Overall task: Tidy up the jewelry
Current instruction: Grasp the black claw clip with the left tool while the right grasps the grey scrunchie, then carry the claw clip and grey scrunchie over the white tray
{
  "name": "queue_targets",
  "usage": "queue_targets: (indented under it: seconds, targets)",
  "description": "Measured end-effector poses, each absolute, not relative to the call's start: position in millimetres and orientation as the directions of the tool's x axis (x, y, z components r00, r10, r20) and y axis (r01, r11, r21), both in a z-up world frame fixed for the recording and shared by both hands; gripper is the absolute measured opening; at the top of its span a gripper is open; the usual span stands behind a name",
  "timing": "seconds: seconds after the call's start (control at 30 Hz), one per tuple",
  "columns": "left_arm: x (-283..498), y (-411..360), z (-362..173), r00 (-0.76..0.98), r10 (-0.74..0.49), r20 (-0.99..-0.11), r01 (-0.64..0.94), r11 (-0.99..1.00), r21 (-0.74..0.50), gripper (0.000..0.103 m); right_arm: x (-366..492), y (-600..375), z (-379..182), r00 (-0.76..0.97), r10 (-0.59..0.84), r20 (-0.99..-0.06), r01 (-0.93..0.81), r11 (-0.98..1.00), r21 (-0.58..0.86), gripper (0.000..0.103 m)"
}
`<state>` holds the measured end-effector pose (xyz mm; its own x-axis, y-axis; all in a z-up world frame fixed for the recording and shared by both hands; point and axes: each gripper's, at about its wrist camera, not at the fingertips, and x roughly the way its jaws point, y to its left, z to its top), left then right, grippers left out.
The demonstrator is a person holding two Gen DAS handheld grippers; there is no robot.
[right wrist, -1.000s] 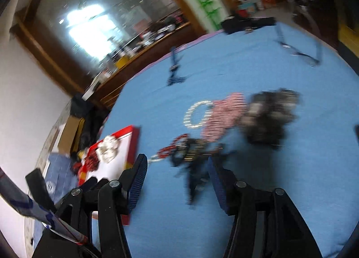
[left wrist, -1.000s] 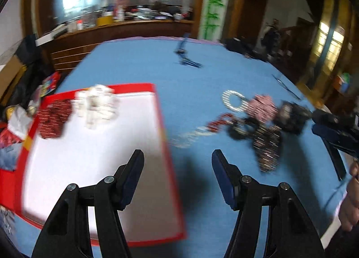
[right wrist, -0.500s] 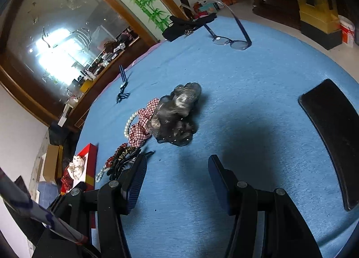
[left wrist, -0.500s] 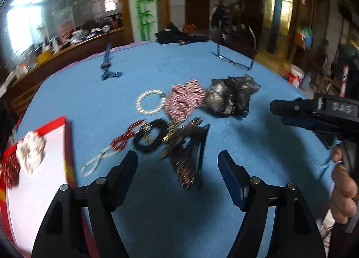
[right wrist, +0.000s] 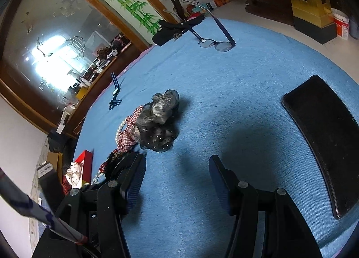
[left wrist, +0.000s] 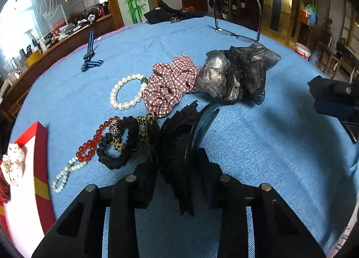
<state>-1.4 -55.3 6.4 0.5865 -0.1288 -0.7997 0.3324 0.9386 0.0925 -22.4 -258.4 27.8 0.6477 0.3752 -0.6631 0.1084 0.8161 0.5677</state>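
A black feathered hair clip [left wrist: 179,143], lying mid-worktop [left wrist: 258,146] beside the other jewelry, is being closed on by the left gripper [left wrist: 179,175], presumably for transfer to the red-rimmed tray [left wrist: 41,137] at the left edge, while the right gripper [right wrist: 177,181] is held open and empty.

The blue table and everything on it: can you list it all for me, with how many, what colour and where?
Tablecloth: one, blue, under everything.
Black hair clip: one, between the left gripper's closing jaws.
Black scrunchie: one, left of the clip.
Red bead bracelet: one, beside the scrunchie.
Small pearl strand: one, white, near the box.
Pearl bracelet: one, white, mid-table.
Checked scrunchie: one, red and white, right of the pearls.
Grey-black organza hair piece: one, right of that.
Glasses: one pair, far side.
Striped strap: one, navy-white, far left.
Black pad: one, right edge.
Red box: one, white inside, left edge.
Left gripper: black.
Right gripper: black, open, empty.
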Motion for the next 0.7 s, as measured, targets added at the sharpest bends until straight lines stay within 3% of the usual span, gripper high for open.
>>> queue_targets:
  seconds: [0.23,0.3,0.47,0.53,0.6,0.7]
  targets:
    - [-21.6,-40.5,23.7,0.617,-0.203,-0.760,0.342,0.939,0.027,0.029,-6.2,-244.8,41.5,0.647,0.368,-0.667,0.085,0.835,0.543,0.068]
    - [-31.6,-30.4,31.3,0.640,-0.221,-0.736,0.334,0.943,0.007,0.029,4.1,-237.7,47.4,0.645,0.361,-0.673,0.075,0.847,0.527,0.076]
    - [-42.8,-8.3,37.9,0.685,-0.216,-0.696,0.287,0.958,-0.016,0.029,41.6,-215.9,41.1,0.610,0.343,-0.714,0.081,0.870,0.487,0.076]
    - [-43.9,-2.1,38.9,0.704,-0.201,-0.682,0.269,0.963,-0.007,0.029,54.5,-211.2,31.4,0.596,0.330,-0.732,0.097,0.876,0.473,0.063]
    - [-43.8,2.2,40.7,0.718,-0.196,-0.667,0.257,0.966,-0.007,0.029,64.8,-206.8,16.8,0.562,0.320,-0.763,0.114,0.883,0.454,0.029]
    - [-44.7,7.7,44.7,0.751,-0.184,-0.634,0.233,0.972,-0.007,0.029,62.5,-206.5,13.8,0.588,0.302,-0.750,0.108,0.890,0.443,0.014]
